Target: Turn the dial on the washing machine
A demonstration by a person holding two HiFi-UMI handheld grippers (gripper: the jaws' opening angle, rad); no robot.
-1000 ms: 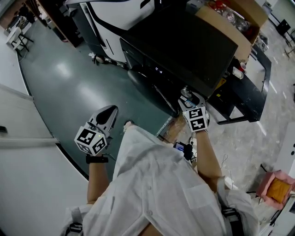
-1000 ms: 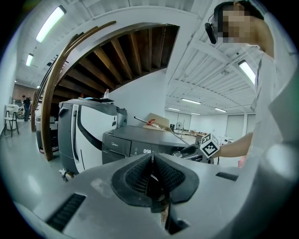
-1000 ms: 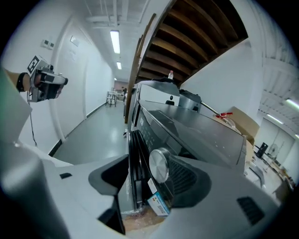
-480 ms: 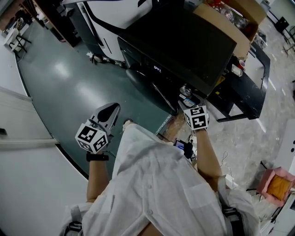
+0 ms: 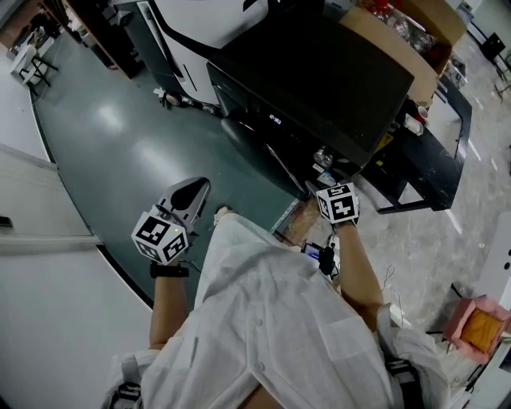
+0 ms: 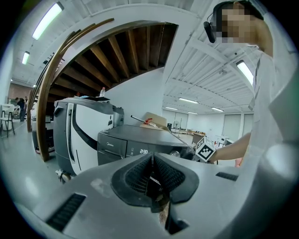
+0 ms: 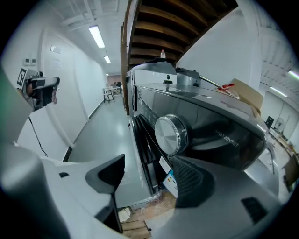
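Note:
The dark washing machine [image 5: 319, 72] stands in front of me, its display lit. Its round silver dial [image 5: 322, 156] sits at the near right corner of the front panel. My right gripper [image 5: 326, 182] hovers just short of the dial. In the right gripper view the dial [image 7: 171, 134] is close ahead, a little above the right jaw, and the right gripper [image 7: 149, 175] is open with nothing between its jaws. My left gripper [image 5: 192, 192] hangs over the green floor, well left of the machine. In its own view the left gripper [image 6: 150, 175] is shut on nothing, facing the machine [image 6: 135, 140].
A white machine [image 5: 207, 24] stands left of the washer. An open cardboard box [image 5: 399, 32] rests behind the washer on the right. A black low bench [image 5: 431, 160] lies to the right. Wood and cardboard scraps [image 7: 135, 224] lie at the washer's base.
My right gripper has come away from the dial, which was covered a second ago and now shows bare. The left gripper has barely moved.

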